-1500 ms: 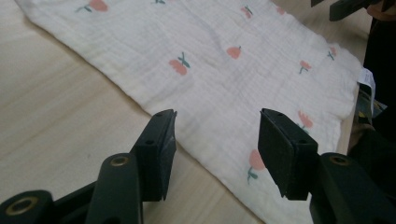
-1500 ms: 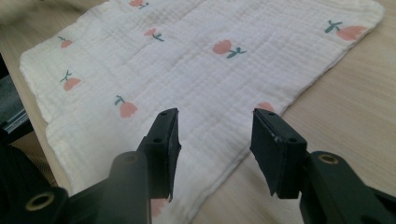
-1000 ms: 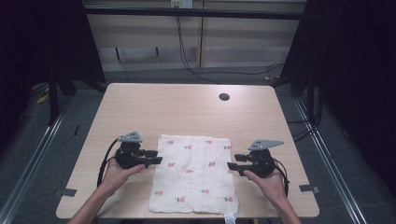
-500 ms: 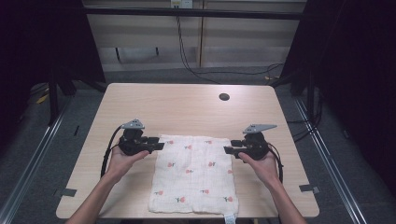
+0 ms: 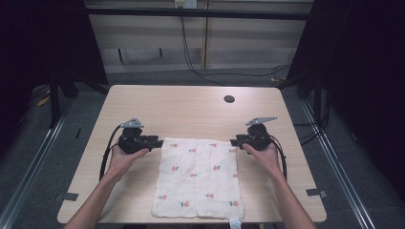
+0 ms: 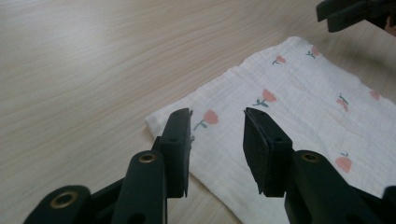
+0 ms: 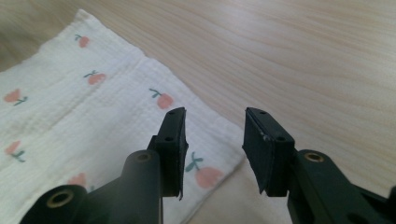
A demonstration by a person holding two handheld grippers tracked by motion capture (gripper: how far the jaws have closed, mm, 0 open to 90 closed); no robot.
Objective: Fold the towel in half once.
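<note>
A white cloth (image 5: 198, 176) printed with small red flowers lies flat on the wooden table (image 5: 191, 112). My left gripper (image 5: 157, 141) sits at the cloth's far left corner, held by a hand. In the left gripper view its jaws (image 6: 217, 140) stand open over that corner of the cloth (image 6: 303, 107), pressing on nothing. My right gripper (image 5: 235, 141) is at the far right corner. Its jaws (image 7: 215, 144) have just been closing and stand open, with the corner of the cloth (image 7: 84, 112) lying beneath the gap, not pinched. The right gripper's tips (image 6: 355, 11) also show at the top right of the left gripper view.
A dark round hole (image 5: 229, 99) sits in the table's far half. Tape marks (image 5: 70, 196) (image 5: 316, 192) lie near the front corners. A small tag (image 5: 235, 223) hangs from the cloth at the table's front edge. Cables trail from both grippers.
Both hands have slid away from the person, along the cloth's sides to its far corners. The right hand travelled farther, and its jaws have narrowed.
</note>
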